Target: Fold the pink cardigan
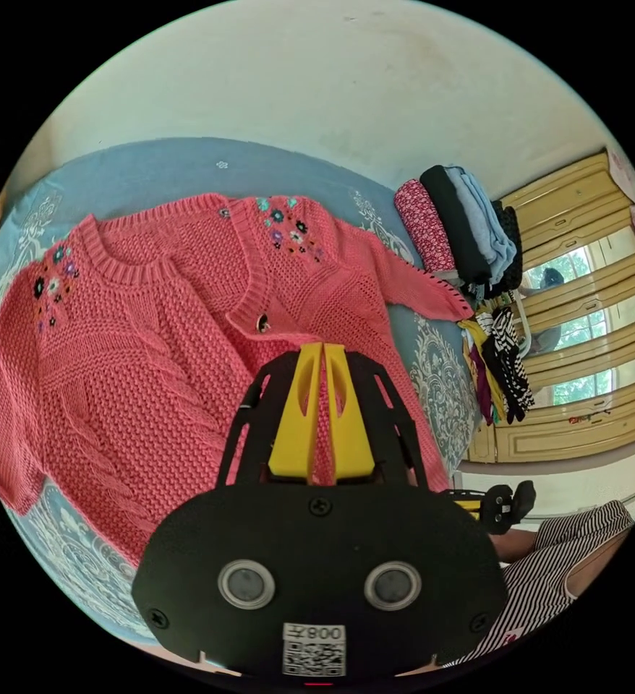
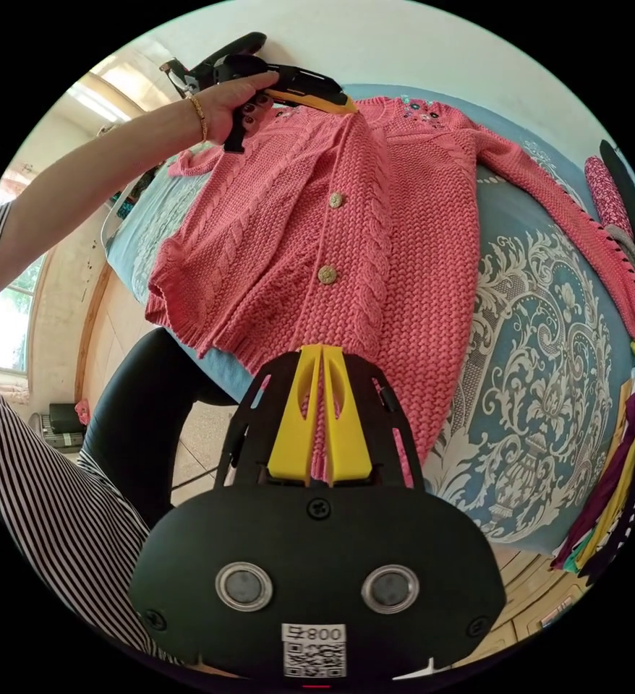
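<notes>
A bed [image 1: 151, 173] with a blue, white-patterned cover [image 2: 542, 376] holds the pink cardigan [image 1: 151, 347], which lies spread flat across it, front up, with one sleeve [image 2: 585, 224] stretched out toward a pile of folded clothes [image 1: 469, 224] at the cover's edge. Beyond that pile stands a yellow wooden cupboard [image 1: 592, 361]. A person in a striped top [image 2: 35, 491] stands against the bed at the cardigan's hem. The left gripper [image 1: 322, 354], yellow-jawed, sits over the cardigan's button edge near the neckline, its jaws nearly together with pink knit showing between them. The right gripper [image 2: 321, 358] is at the hem, jaws drawn narrow with the knit pinched between them. Two buttons [image 2: 327, 274] sit on the cardigan's front band above the hem.
</notes>
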Action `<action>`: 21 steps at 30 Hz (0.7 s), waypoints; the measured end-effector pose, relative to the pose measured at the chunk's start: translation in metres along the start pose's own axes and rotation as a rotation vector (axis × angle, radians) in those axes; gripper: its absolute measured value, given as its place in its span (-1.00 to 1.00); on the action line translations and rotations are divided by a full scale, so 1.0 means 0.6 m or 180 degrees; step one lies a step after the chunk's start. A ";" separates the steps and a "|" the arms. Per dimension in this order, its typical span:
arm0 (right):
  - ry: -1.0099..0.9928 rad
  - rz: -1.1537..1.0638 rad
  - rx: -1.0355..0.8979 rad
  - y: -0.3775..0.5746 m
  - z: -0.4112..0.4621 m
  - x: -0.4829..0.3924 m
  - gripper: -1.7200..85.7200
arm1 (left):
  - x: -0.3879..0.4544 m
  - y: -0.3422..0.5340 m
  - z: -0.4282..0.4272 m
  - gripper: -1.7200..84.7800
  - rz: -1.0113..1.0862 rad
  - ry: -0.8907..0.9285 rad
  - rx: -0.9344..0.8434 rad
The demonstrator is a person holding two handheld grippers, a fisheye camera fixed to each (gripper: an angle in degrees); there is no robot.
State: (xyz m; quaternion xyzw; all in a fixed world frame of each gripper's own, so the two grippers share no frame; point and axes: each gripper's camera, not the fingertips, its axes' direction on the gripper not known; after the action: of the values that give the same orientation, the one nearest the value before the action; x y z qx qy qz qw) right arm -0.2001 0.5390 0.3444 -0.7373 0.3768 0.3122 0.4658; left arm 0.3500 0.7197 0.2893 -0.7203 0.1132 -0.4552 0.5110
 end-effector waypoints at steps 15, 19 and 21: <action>0.0277 -0.0130 0.0006 -0.013 0.023 -0.007 -0.80 | 0.001 -0.026 0.007 -0.95 0.0084 -0.0076 -0.0134; 0.0430 -0.0299 -0.0063 -0.018 0.028 -0.008 -0.85 | 0.001 -0.028 0.007 -0.95 0.0118 -0.0057 -0.0134; 0.0375 -0.0280 -0.0089 -0.020 0.023 0.002 -0.89 | 0.001 -0.029 0.005 -0.95 0.0131 -0.0021 -0.0124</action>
State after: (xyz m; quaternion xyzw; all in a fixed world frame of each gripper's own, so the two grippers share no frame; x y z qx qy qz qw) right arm -0.1906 0.5546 0.3436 -0.7766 0.3665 0.2527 0.4457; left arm 0.3474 0.7295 0.3039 -0.7291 0.1351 -0.4399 0.5066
